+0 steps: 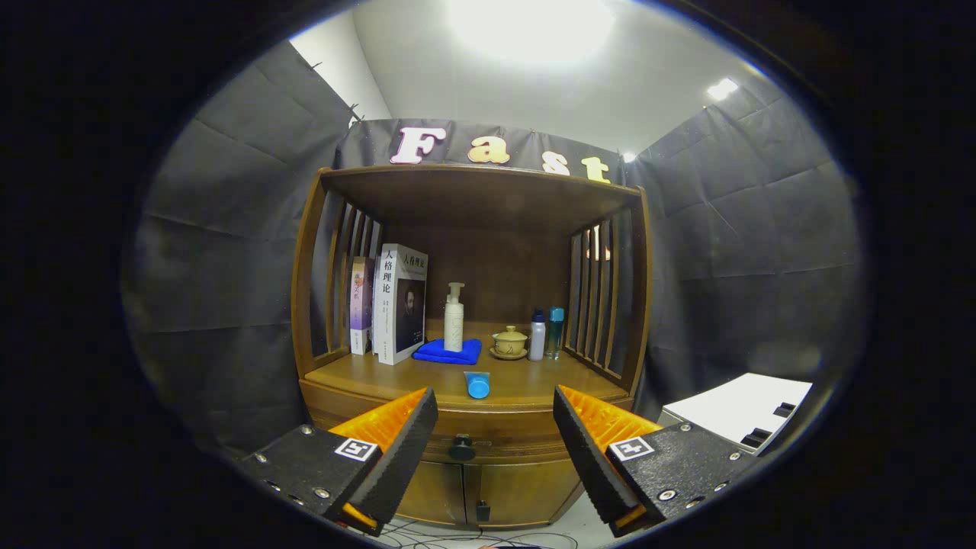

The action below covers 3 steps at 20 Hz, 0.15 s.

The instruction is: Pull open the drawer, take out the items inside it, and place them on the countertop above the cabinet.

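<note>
**Two fingers spread before the shut drawer**

Two fingers of the gripper (pixel 496 450) stand wide apart, holding nothing. Between them, just ahead, sits the dark knob (pixel 461 447) of the drawer (pixel 488 428), which is closed. Beyond it, on the countertop (pixel 366 375), a blue-capped tube (pixel 478 385) lies near the front edge. Farther back stand books (pixel 399 303), a pump bottle (pixel 454 319) on a blue cloth (pixel 447 352), a lidded cup (pixel 509 341) and two small bottles (pixel 546 334).

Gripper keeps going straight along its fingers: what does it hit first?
Most likely the drawer knob, centred between the open gripper fingers on the closed drawer front. The blue tube on the countertop sits above that line. Depth is uncertain.
</note>
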{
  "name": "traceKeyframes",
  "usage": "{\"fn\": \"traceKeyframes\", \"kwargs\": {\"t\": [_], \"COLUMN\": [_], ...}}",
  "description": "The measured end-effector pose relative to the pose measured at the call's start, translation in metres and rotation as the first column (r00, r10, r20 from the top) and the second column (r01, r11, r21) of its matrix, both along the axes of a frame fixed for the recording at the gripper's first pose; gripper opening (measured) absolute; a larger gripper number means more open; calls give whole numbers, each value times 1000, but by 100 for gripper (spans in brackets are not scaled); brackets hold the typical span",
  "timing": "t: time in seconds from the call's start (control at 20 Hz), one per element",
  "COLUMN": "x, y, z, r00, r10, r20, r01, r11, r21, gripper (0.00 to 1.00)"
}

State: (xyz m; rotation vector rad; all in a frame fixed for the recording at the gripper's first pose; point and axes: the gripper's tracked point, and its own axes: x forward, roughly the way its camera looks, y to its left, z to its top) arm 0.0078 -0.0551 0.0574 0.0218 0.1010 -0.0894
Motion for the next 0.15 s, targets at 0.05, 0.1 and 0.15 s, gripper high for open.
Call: {"fn": "traceKeyframes", "kwargs": {"t": [0.05, 0.1, 0.15], "x": [-1, 0, -1], "y": [0, 0, 0], "z": [0, 0, 0], "r00": [1000, 1000, 1000], "r10": [-1, 2, 2], "r20": [1, 2, 4], "r01": [1, -2, -2], "r11": [1000, 1000, 1000], "r21": [2, 5, 6], "gripper": [95, 95, 95]}}
